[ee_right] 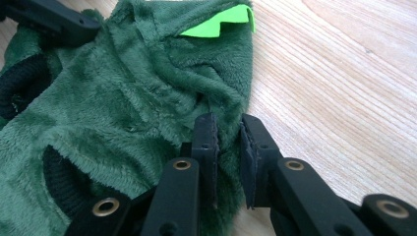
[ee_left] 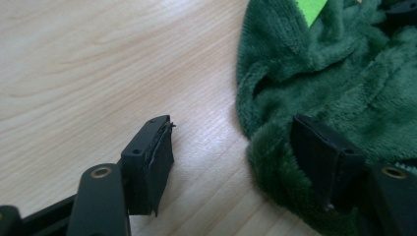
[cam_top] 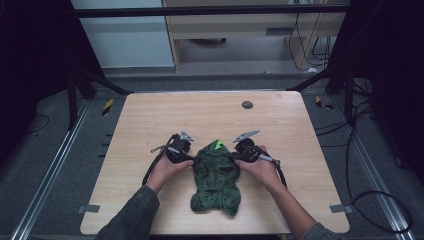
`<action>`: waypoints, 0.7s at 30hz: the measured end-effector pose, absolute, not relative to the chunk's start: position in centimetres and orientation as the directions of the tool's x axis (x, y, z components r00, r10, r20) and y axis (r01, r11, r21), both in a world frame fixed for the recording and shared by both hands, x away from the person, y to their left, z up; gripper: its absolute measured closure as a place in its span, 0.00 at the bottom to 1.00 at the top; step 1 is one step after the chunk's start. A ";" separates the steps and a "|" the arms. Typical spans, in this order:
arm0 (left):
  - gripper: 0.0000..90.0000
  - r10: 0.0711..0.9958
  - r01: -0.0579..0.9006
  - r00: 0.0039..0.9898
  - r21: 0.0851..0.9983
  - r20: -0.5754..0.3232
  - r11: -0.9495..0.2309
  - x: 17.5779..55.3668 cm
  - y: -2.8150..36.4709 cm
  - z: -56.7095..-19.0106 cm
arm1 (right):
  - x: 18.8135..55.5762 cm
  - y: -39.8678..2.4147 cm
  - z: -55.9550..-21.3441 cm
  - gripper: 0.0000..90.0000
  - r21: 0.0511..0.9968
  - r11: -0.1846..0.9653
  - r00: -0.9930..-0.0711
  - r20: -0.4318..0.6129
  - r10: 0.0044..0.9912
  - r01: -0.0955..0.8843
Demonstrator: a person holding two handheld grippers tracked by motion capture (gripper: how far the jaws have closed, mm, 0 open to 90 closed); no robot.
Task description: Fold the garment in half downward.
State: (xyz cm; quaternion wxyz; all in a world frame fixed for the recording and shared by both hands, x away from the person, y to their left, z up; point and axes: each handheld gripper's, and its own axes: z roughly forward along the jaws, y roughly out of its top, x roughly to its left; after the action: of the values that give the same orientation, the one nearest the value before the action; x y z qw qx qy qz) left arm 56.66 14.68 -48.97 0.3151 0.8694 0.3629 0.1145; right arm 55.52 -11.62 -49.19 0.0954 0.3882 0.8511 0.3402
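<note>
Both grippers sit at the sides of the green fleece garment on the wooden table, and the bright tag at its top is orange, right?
Not quite: the tag is bright green, not orange, as the right gripper view shows. The rest holds: the left gripper and right gripper sit at the sides of the green fleece garment on the wooden table.

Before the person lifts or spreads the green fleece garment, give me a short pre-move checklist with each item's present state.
1. Right gripper clamped on the garment edge: ok, jaws nearly together with fleece pinched between them.
2. Left gripper clamped on the garment: not ok, jaws stand apart; one rests on the fleece, the other over bare table.
3. Garment lying fully on the table: ok in the high view.
4. Both grippers at opposite sides of the garment: ok.
5. Bright green tag free of the jaws: ok.
6. Garment lying flat: not ok, it is bunched.
</note>
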 end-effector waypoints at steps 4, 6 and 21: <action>0.47 0.694 0.554 0.719 0.634 -0.037 -0.540 56.6 14.6 -48.9 | 55.6 -11.6 -49.1 0.87 0.650 0.473 -0.683 0.099 0.724 0.595; 0.59 0.672 0.542 0.739 0.634 -0.046 -0.552 56.1 14.4 -48.8 | 55.6 -11.6 -49.1 0.87 0.650 0.472 -0.682 0.098 0.725 0.596; 0.88 0.647 0.534 0.759 0.633 -0.068 -0.560 55.6 14.0 -48.8 | 55.6 -11.5 -49.2 0.90 0.651 0.471 -0.685 0.105 0.721 0.595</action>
State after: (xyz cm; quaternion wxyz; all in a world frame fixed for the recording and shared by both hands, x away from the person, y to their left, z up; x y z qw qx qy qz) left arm 55.62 14.03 -48.76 0.3270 0.8790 0.3361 0.0865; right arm 55.61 -11.55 -49.16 0.0922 0.3860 0.8526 0.3400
